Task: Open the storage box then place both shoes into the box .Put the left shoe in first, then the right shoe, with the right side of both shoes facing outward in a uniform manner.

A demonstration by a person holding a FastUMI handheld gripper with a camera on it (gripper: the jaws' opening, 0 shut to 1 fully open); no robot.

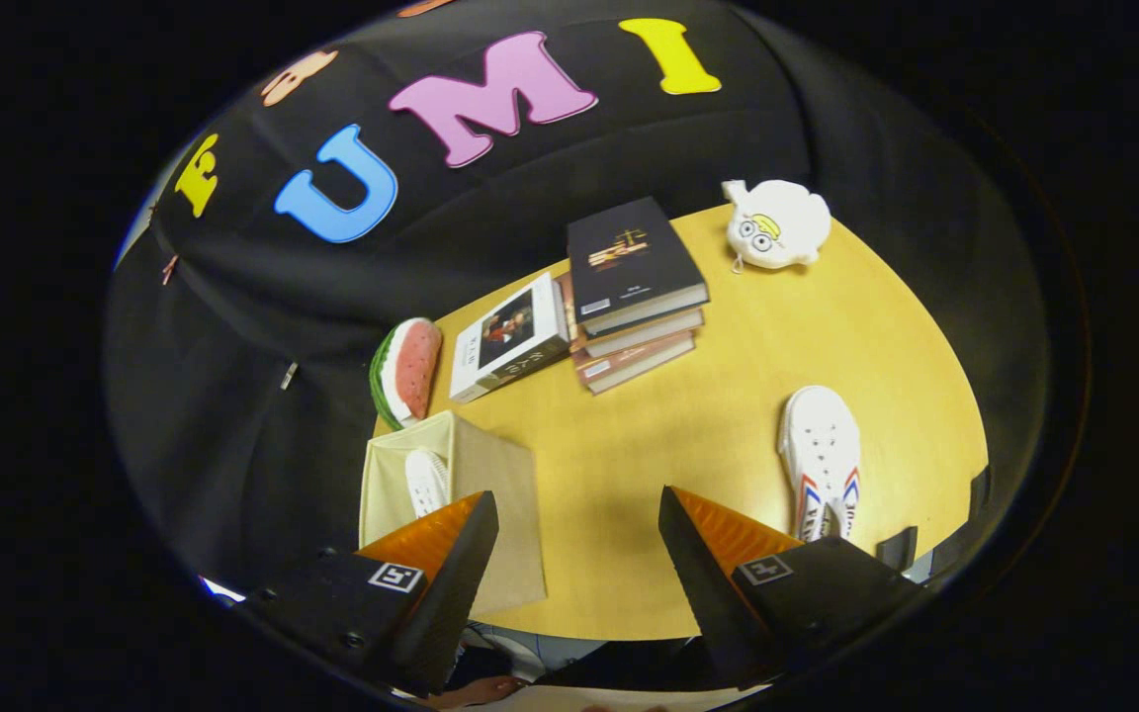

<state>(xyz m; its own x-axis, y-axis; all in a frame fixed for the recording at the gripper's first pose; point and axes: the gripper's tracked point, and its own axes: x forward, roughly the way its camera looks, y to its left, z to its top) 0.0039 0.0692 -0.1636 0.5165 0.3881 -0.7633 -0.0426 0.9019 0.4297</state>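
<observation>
With the claw (577, 539) spread wide and empty, one shoe (426, 482) is noted inside the open storage box (490, 494) at lower left, while the remaining shoe (820, 460), lower right on the worktop (688, 415), is judged light, pliable, best gripped across the collar.

Even, fairly bright overhead light on the table (728, 396); soft short shadows under the books (629, 297). Strong fisheye bending toward edges, tool (577, 514) fingers spread apart, slightly soft.
</observation>
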